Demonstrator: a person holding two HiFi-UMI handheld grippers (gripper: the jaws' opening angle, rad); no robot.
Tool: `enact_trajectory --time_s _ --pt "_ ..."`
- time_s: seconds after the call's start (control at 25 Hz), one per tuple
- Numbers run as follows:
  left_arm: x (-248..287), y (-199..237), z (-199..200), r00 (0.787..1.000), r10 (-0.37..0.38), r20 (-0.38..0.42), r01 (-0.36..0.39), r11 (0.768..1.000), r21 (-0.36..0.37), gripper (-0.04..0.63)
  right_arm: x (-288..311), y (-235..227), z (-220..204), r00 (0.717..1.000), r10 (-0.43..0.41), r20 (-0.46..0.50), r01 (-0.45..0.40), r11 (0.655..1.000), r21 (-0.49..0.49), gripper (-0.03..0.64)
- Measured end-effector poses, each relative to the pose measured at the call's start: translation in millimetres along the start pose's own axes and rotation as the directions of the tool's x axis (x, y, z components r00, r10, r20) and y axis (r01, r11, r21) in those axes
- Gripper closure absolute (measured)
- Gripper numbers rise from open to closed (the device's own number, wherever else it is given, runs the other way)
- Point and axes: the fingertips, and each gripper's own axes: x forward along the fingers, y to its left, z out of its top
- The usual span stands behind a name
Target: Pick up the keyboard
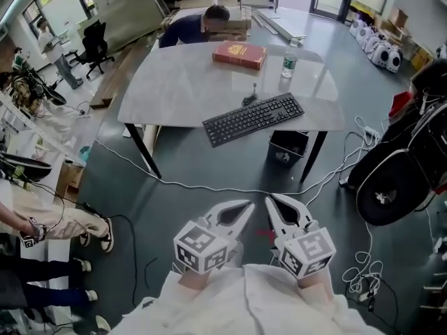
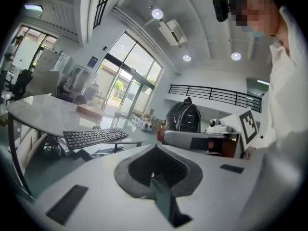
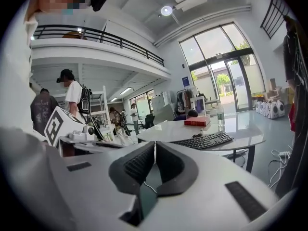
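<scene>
Nearest the viewer, the left gripper (image 1: 246, 206) and the right gripper (image 1: 269, 199) are held side by side over the dark floor, tips almost meeting. Each gripper view shows its own jaws, left (image 2: 155, 148) and right (image 3: 155, 143), pressed together with nothing between them, so both are closed and empty.

A thin white cable (image 1: 209, 186) crosses the floor between the grippers and the bench.

The black full-size keyboard (image 1: 253, 119) lies on the pale grey stone-look bench (image 1: 174, 82), at its near edge and closer to the near right corner. It is straight ahead of both grippers and well apart from them. Its long axis runs roughly along the near edge, skewed so that the left end sits nearer the viewer; that end appears to jut slightly past the edge. The axis therefore lies crosswise to the line along which the grippers point. Neither gripper is clearly nearer; by judgement, the left suits the left end and the right suits the right end.

A black waste bin (image 1: 288, 147) stands under the bench below the keyboard.

Farther back on the bench lie a red hardcover book (image 1: 239, 54) and a clear plastic water bottle (image 1: 289, 60).
</scene>
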Motion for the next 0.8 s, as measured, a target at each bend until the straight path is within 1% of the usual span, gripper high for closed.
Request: enact_trajectory --time_s 0.08,0.24,0.44,0.56,0.68,0.72,0.8 --pt "8 21 15 1.000 -0.009 0.005 0.009 1.000 -0.004 0.581 22 -11 11 1.000 -0.004 0.004 0.004 1.000 0.009 0.583" --pt "21 70 44 1.000 0.003 0.020 -0.003 1.000 -0.011 0.581 62 -36 27 0.999 -0.031 0.014 0.031 0.999 0.030 0.583" --pt "36 116 64 1.000 -0.012 0.000 0.012 1.000 0.007 0.581 106 -58 44 0.996 -0.072 0.049 0.069 0.996 0.063 0.583" --pt "47 136 73 1.000 -0.024 -0.014 0.025 0.999 0.023 0.581 130 -64 49 0.996 -0.073 0.048 0.069 0.995 0.066 0.583" --pt "51 150 77 0.999 -0.012 -0.036 0.015 0.996 0.084 0.581 145 -63 52 0.997 -0.067 0.037 0.065 0.996 0.063 0.583" --pt "51 153 76 0.999 -0.014 -0.045 0.018 0.996 0.089 0.581 148 -63 51 0.997 -0.070 0.031 0.068 0.995 0.067 0.583" --pt "54 157 74 0.998 -0.029 -0.049 0.032 0.997 0.067 0.581 151 -66 47 0.997 -0.080 0.015 0.079 0.994 0.074 0.583"
